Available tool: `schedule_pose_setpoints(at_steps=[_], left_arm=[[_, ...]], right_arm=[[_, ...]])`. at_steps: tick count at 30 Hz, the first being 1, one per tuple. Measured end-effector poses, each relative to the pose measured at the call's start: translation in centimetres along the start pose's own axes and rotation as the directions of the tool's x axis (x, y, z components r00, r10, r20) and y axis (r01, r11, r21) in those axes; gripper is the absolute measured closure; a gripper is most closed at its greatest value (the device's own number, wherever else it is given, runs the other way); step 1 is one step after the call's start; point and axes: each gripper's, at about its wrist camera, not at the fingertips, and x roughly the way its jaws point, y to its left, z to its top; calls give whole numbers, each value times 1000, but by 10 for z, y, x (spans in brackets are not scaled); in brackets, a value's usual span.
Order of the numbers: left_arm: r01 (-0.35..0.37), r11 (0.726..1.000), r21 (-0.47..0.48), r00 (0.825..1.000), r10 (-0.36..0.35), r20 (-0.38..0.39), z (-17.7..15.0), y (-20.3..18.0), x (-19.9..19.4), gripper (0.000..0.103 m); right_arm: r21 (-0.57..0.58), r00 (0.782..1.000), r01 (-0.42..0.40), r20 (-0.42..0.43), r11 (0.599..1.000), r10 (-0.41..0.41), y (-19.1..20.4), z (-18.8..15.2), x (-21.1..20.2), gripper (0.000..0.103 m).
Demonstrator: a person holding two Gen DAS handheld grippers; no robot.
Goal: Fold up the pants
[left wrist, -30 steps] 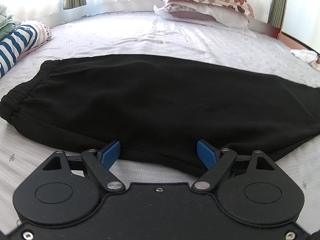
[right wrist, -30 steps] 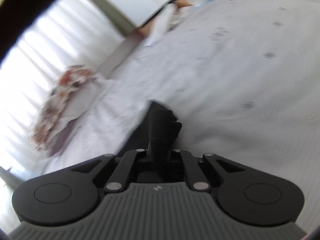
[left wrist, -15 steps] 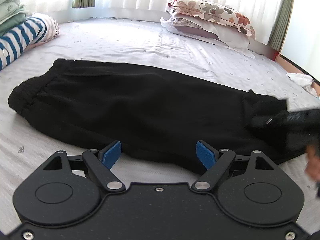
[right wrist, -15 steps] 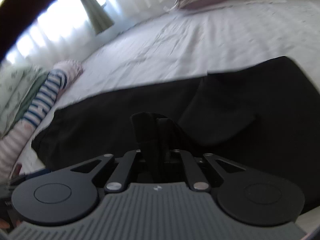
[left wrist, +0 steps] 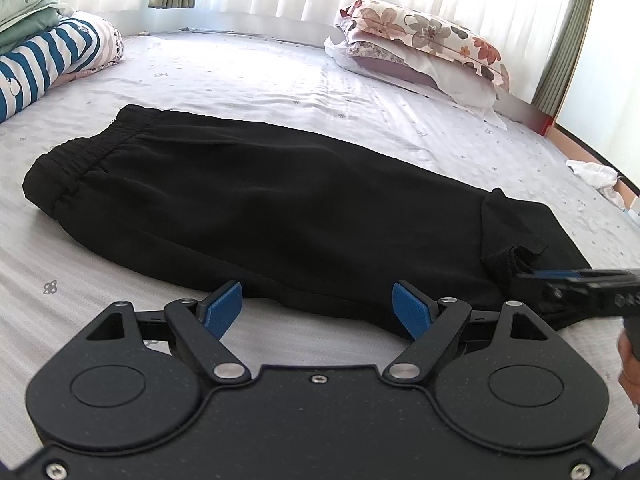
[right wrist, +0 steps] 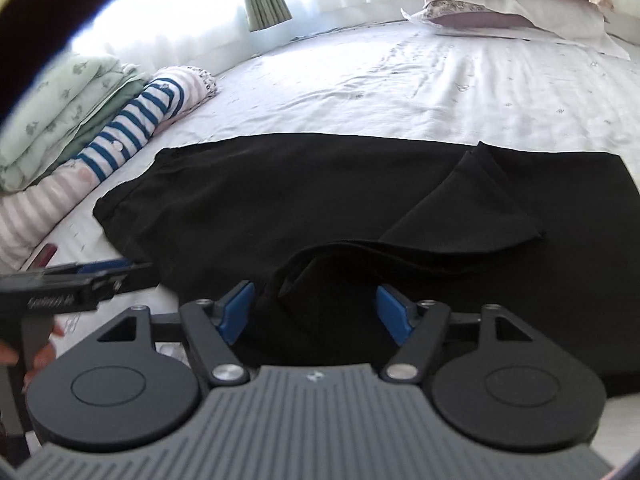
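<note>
We have let go — the right gripper (right wrist: 316, 312) now gapes over the pants (left wrist: 280, 216) on the bed (left wrist: 280, 80); left gripper (left wrist: 318, 306) open too. That loose turned-back hem (right wrist: 472, 216) may crumple if we fold over it.

black pants (left wrist: 280, 208), flat lengthwise on bed (left wrist: 260, 76), elastic waistband at left, leg-end hem flipped back over itself

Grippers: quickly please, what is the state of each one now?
Left gripper: open, holding nothing, at the near edge of the black pants.
Right gripper: open, holding nothing.
</note>
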Motion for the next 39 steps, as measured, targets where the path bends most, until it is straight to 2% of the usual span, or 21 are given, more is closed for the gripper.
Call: schedule_pose_setpoints(at_steps=[4, 6, 8, 10, 13, 15, 17, 20, 22, 24, 26, 29, 31, 33, 36, 37, 39], left_arm=[[12, 1000, 5, 1000, -12, 11, -1, 0, -6, 21], [14, 1000, 12, 1000, -15, 16, -1, 1, -8, 21], [19, 1000, 18, 1000, -19, 19, -2, 1, -11, 21], [23, 1000, 20, 999, -24, 24, -2, 1, -14, 21], [29, 999, 29, 999, -30, 30, -4, 1, -18, 21], [30, 999, 38, 999, -31, 33, -5, 2, -22, 21], [30, 998, 50, 999, -32, 37, -7, 3, -27, 21], [25, 997, 66, 999, -28, 47, -9, 6, -33, 21], [17, 997, 74, 998, -21, 55, -9, 8, -36, 21], [10, 997, 80, 998, -15, 63, -10, 10, -39, 21], [6, 997, 81, 998, -12, 69, -10, 11, -41, 20], [8, 998, 67, 997, -13, 70, -8, 16, -42, 20], [10, 999, 51, 997, -13, 72, -7, 20, -43, 20], [11, 1000, 30, 997, -13, 74, -7, 25, -44, 20], [6, 1000, -12, 997, -5, 79, -4, 35, -46, 20], [1, 1000, -28, 997, 1, 80, -2, 39, -46, 20], [-10, 998, -62, 997, 15, 79, 1, 49, -47, 20]], right_arm=[[72, 999, -15, 34, 997, 13, -9, 0, -26, 19], [95, 996, 45, 78, 994, -52, -17, 3, -36, 16], [175, 983, 135, 96, 975, -154, -34, 8, -40, 15], [319, 975, 164, 94, 933, -203, -60, 11, -34, 15], [522, 974, 134, 87, 843, -209, -95, 11, -14, 15], [592, 975, 111, 90, 799, -203, -106, 14, 3, 15], [623, 973, 93, 107, 776, -203, -105, 22, 19, 16], [617, 982, 46, 115, 786, -148, -90, 44, 45, 18], [588, 988, -56, 148, 807, -39, -75, 62, 57, 18], [543, 973, -198, 212, 816, 96, -59, 78, 60, 16], [491, 964, -223, 238, 842, 117, -45, 92, 55, 14], [450, 974, -172, 209, 876, 85, -34, 101, 49, 14], [445, 983, -105, 183, 889, 24, -34, 95, 43, 14], [433, 987, 8, 143, 902, -77, -41, 88, 42, 14], [379, 974, 175, 66, 909, -215, -43, 73, 47, 14], [359, 970, 205, 46, 910, -237, -45, 65, 47, 16], [261, 975, 187, 66, 947, -211, -32, 47, 39, 16]])
